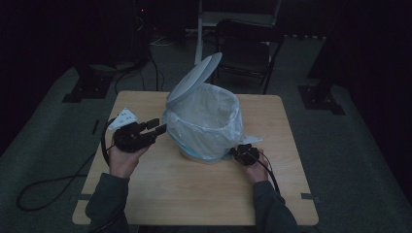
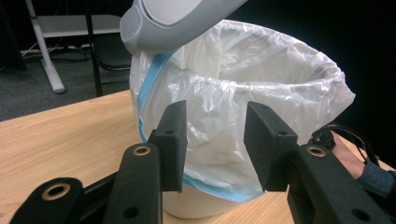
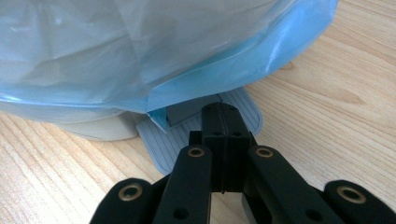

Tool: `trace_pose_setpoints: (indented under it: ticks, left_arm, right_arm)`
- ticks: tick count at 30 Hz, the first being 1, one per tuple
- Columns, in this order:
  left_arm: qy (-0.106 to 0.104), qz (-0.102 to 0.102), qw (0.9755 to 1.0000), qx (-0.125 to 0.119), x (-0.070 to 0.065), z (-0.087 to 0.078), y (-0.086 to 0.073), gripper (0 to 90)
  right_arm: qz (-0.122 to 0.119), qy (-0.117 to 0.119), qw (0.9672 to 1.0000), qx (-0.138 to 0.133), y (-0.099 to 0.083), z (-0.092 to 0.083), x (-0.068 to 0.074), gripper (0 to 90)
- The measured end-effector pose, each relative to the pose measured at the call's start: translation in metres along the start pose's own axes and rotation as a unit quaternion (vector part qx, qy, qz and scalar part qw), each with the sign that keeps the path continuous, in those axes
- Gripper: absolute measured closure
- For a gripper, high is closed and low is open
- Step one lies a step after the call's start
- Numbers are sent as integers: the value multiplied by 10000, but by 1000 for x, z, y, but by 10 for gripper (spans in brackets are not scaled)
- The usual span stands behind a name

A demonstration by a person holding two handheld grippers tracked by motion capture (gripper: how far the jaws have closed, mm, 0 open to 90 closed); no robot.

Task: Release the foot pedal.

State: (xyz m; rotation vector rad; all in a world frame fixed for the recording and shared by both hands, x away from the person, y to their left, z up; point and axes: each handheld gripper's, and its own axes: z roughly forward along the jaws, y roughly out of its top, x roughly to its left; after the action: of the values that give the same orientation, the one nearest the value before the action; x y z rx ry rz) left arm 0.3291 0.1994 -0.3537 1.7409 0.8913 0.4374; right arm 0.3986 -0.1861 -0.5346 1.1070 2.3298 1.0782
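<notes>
high view puts a small white pedal bin [image 1: 206,154] near the middle of the wooden worktop [image 1: 194,194], lined with a translucent white bag [image 1: 204,119] that has a blue edge and is folded down over the rim and most of the outer wall. its grey lid [image 1: 194,77] stands tilted up and open at the back left of the bin.

right gripper view looks along the right gripper [image 3: 222,122], whose jaws are pressed together with no gap, resting on the ribbed grey foot pedal [image 3: 161,144] at the base of the bin; the blue hem of the bag hangs just above. in the high view this right gripper [image 1: 239,154] sits at the bin's lower right side, held by the person's right hand [image 1: 256,170].

left gripper view shows the left gripper [image 2: 215,123] with its jaws spread apart, nothing between them, pointed at the bagged side of the bin close ahead. from above, the left gripper [image 1: 158,127] is just beside the bin's left wall, in the left hand [image 1: 121,160], with its grey three-cornered plate [image 1: 123,118] on top and a cable [image 1: 43,187] trailing off the worktop to the floor.

a dark folding chair [image 1: 248,48] stands behind the worktop.
</notes>
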Motion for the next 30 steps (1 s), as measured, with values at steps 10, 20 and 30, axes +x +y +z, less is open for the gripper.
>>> trace_pose_setpoints:
  ticks: [10, 20, 30]
  left_arm:
    - [-2, -74, 10000, 39, 3, 1, -3, 599]
    - [4, -95, 9999, 64, 4, 2, -5, 598]
    - [91, -160, 9998, 109, 10, 1, -11, 597]
  right_arm:
    - [-50, -37, 10000, 6, 1, -1, 1, 900]
    - [-72, -25, 9999, -126, 5, -8, 1, 900]
    - [141, -229, 9994, -225, 6, -18, -9, 900]
